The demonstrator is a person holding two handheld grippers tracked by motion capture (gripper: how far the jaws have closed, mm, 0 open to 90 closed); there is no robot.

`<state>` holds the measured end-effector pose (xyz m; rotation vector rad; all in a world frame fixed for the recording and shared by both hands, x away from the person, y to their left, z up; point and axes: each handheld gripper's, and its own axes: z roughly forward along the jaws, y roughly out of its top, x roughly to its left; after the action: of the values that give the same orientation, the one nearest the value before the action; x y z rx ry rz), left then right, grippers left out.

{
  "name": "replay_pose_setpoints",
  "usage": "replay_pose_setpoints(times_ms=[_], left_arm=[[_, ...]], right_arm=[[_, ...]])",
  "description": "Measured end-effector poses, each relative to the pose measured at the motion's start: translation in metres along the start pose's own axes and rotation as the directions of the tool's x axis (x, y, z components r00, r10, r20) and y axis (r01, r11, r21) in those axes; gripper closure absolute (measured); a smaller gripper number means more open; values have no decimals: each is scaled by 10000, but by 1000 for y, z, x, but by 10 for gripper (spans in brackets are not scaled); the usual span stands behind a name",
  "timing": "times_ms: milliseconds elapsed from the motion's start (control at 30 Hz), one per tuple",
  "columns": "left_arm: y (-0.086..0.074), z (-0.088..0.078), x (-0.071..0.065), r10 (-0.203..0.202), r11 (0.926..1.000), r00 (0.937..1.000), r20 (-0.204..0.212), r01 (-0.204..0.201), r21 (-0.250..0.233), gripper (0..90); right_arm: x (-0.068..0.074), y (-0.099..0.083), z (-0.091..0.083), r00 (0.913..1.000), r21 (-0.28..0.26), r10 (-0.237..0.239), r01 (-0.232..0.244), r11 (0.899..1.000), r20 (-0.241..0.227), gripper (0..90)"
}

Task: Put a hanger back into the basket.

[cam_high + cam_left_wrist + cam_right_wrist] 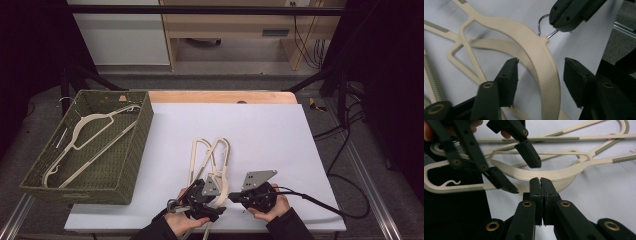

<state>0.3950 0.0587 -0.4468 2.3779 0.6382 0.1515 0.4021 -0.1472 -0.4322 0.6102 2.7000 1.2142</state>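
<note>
Sitting at the left edge of the table, a green woven basket (135, 150) holds one cream hanger (85, 137) lying flat inside, well apart from the work. To its right, on the white table sheet (270, 135), a small pile of cream plastic hangers (210, 155) lies with the looped ends pointing away from the person. The left gripper (202, 197) reaches in over the near end of the pile; its jaws stand partly apart around the curved shoulder of the top hanger (541, 62), and the pads are not pressing on it. The other hangers beneath cross under that shoulder and crowd the space below the jaws. Just right of it, the right gripper (240, 199) is clamped tight on the metal hook (544, 27) of the same hanger, its jaws meeting with no gap in the right gripper view. Black cables (325, 205) trail off over the table's right edge.
</note>
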Motion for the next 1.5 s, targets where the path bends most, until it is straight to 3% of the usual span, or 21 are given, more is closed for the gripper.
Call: replay_pose_setpoints(times_ms=[200, 433, 467, 567, 633, 667, 733, 800, 833, 867, 900, 933, 967, 1033, 1133, 1267, 1300, 1367, 1433, 1467, 1500], left_arm=[[0, 4, 1, -198, 9992, 9993, 316, 187, 361, 680], [1, -1, -2, -125, 9994, 9999, -12, 125, 330, 696], [1, -4, -2, -91, 9994, 9999, -77, 93, 320, 710], [0, -7, -3, -131, 9996, 9999, -86, 133, 247, 721], [0, -11, -4, -95, 9997, 9998, -161, 98, 233, 723], [0, -16, -4, -61, 9997, 9997, -244, 67, 232, 727], [0, -20, -4, -86, 9998, 9993, -355, 92, 157, 729], [0, -27, -3, -85, 9999, 9990, -449, 90, 124, 735], [0, -29, -3, -163, 9998, 9987, -479, 166, 67, 739], [0, -36, -1, -232, 9997, 9979, -612, 233, 18, 741], [0, -36, -1, -232, 9997, 9979, -612, 233, 18, 744], [-1, -42, 2, -322, 9995, 9965, -766, 321, -24, 747], [-1, -42, 2, -322, 9995, 9965, -766, 321, -24, 749], [-1, -49, 4, -466, 9988, 9943, -963, 451, -176, 752], [-2, -62, 11, -653, 9975, 9906, -1201, 618, -330, 766], [-4, -73, 18, -913, 9949, 9857, -1417, 843, -547, 782], [-5, -77, 22, -1005, 9938, 9826, -1565, 916, -634, 794], [-6, -84, 27, -1154, 9920, 9781, -1733, 1046, -704, 807], [-8, -90, 33, -1293, 9902, 9694, -2084, 1150, -796, 826], [-11, -96, 40, -1555, 9860, 9563, -2478, 1351, -975, 837], [-12, -99, 44, -1719, 9831, 9499, -2609, 1484, -1073, 846]], right_arm=[[2, 0, 0, 10000, 75, 43, -43, 10000, 27, 894], [1, 0, -1, 10000, -139, 3, -4, 9999, -80, 870], [0, 2, -7, 9999, -498, 116, -118, 9987, -26, 807], [-1, 3, -16, 9999, -876, 97, -91, 9961, 64, 773], [-4, 5, -29, 9992, -1492, 296, -254, 9885, 260, 719], [-8, 4, -43, 9958, -2178, 624, -463, 9749, 676, 646], [-9, 3, -46, 9942, -2287, 712, -509, 9722, 811, 622], [-16, -3, -57, 9835, -2739, 1164, -749, 9588, 1386, 562], [-22, -11, -64, 9681, -3151, 1721, -1084, 9428, 1821, 474], [-25, -14, -66, 9608, -3260, 1914, -1188, 9379, 2004, 440], [-25, -14, -66, 9608, -3260, 1914, -1188, 9379, 2004, 440], [-30, -21, -70, 9445, -3434, 2314, -1427, 9283, 2332, 379], [-30, -21, -70, 9445, -3434, 2314, -1427, 9283, 2332, 379], [-33, -26, -71, 9293, -3634, 2707, -1687, 9162, 2512, 342], [-38, -33, -73, 9107, -3716, 3086, -1956, 9076, 2744, 281], [-40, -37, -73, 9032, -3781, 3282, -2116, 9012, 2767, 241], [-41, -39, -73, 8978, -3882, 3447, -2247, 8938, 2741, 217], [-42, -39, -73, 8958, -3864, 3476, -2274, 8939, 2770, 207], [-42, -40, -73, 8943, -3844, 3453, -2235, 8957, 2847, 186], [-42, -40, -73, 8934, -3830, 3480, -2270, 8954, 2842, 184], [-42, -40, -72, 8933, -3823, 3498, -2297, 8950, 2821, 182]])
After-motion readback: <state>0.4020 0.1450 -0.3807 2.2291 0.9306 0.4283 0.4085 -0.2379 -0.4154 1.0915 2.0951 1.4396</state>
